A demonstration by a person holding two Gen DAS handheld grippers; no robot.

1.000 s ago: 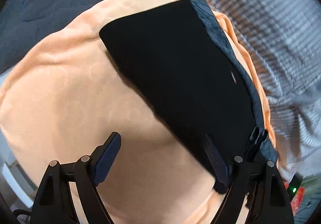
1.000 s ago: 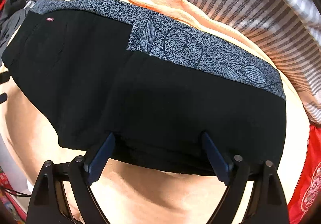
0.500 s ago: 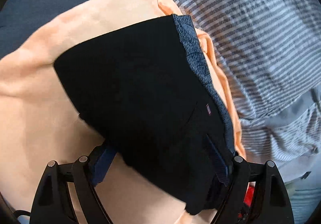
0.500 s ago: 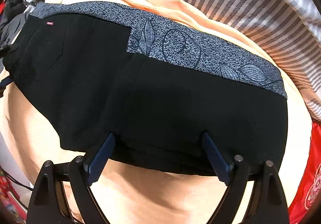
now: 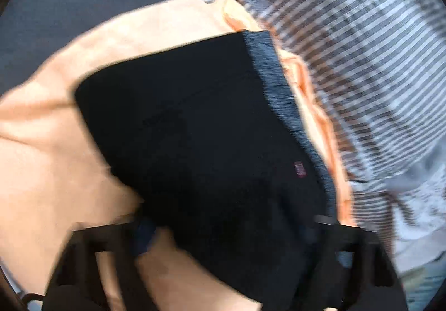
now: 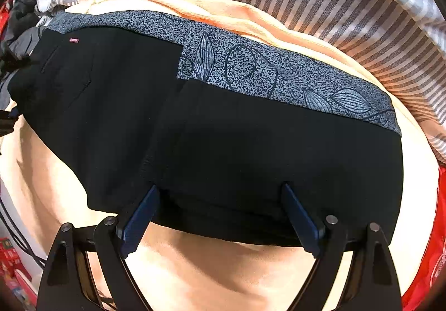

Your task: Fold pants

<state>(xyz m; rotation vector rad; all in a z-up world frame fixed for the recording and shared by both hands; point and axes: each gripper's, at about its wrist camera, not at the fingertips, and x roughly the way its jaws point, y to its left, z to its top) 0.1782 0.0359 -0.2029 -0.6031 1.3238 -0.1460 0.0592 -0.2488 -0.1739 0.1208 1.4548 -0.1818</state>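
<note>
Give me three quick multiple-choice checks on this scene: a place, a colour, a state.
1. The black pants lie on:
A. a wooden table
B. an orange cloth
C. a tiled floor

2. The patterned band along the pants' far edge is:
A. grey-blue
B. yellow
C. green

3. The right gripper is:
A. shut on the pants
B. shut on nothing
C. open

Answers:
1 B: orange fabric shows all round the pants.
2 A: the band is speckled grey-blue with leaf outlines.
3 C: its fingers stand wide apart at the pants' near edge.
</note>
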